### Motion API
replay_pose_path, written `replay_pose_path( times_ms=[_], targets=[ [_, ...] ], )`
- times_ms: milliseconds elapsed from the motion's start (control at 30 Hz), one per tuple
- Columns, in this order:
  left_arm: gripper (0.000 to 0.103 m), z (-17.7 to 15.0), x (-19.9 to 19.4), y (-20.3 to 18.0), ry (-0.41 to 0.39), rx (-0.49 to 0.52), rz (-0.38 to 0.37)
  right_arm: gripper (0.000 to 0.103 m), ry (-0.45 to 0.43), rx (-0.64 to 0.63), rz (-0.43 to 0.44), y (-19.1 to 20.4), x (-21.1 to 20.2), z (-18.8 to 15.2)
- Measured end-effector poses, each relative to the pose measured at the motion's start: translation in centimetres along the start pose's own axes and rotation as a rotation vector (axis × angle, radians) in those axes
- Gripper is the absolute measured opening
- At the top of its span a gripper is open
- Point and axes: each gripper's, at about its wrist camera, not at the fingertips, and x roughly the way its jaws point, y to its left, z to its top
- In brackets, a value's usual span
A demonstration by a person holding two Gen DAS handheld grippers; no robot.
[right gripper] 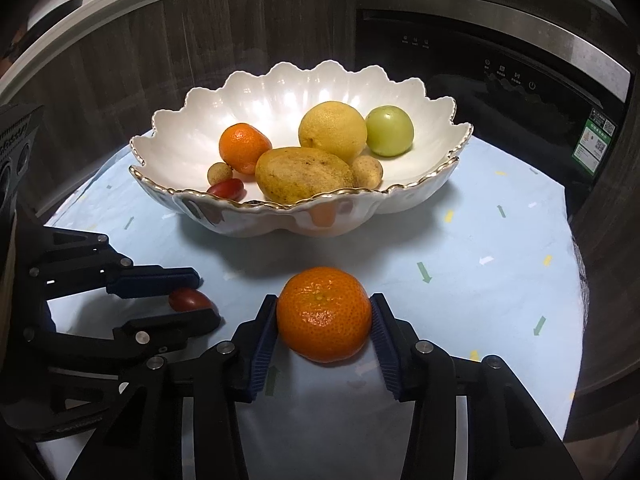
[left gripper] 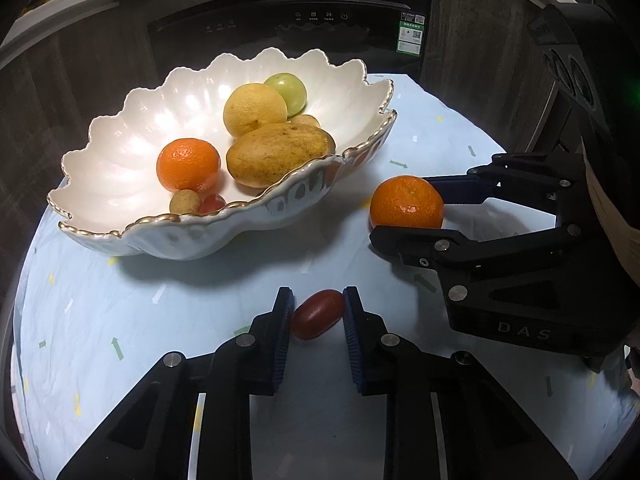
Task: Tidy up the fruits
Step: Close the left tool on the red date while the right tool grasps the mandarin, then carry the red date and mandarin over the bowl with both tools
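A white scalloped bowl (left gripper: 120, 184) with a gold rim stands on the pale blue cloth; it also shows in the right wrist view (right gripper: 400, 200). It holds a mandarin (left gripper: 188, 165), a mango (left gripper: 280, 154), a yellow citrus (left gripper: 254, 109), a green fruit (left gripper: 289, 92), small brown fruits and a red tomato (right gripper: 226, 189). My left gripper (left gripper: 318, 314) is shut on a red cherry tomato (left gripper: 317, 315), in front of the bowl. My right gripper (right gripper: 324, 316) is shut on an orange mandarin (right gripper: 324, 314), right of the bowl; it also shows in the left wrist view (left gripper: 406, 202).
The pale blue cloth (left gripper: 120, 320) with small arrow marks covers a round table. A dark built-in appliance (left gripper: 288, 20) and wood-grain cabinet fronts (right gripper: 120, 60) stand close behind the bowl. The table edge curves away at the left and right.
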Motion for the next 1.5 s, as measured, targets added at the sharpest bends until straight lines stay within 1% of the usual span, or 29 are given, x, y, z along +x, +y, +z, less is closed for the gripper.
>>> replay_pose_path(
  times_ms=[267,567,967,1500],
  targets=[
    [0.025,0.0,-0.7,0.2,-0.014,0.001,0.006,0.045,-0.006,0.008,-0.009,0.1,-0.5,-0.1],
    [0.025,0.2,-2.3,0.2,-0.041,0.002,0.008,0.045,-0.022,0.017,-0.024,0.7,-2.0,0.1],
    [0.025,0.4,-5.6,0.4,-0.100,0.001,0.021,0.045,-0.070,0.042,-0.049,2.0,-5.2,0.5],
    [0.025,1.0,-9.6,1.5,-0.174,-0.030,0.038,0.045,-0.136,0.121,-0.082,4.2,-9.2,1.1]
  ],
)
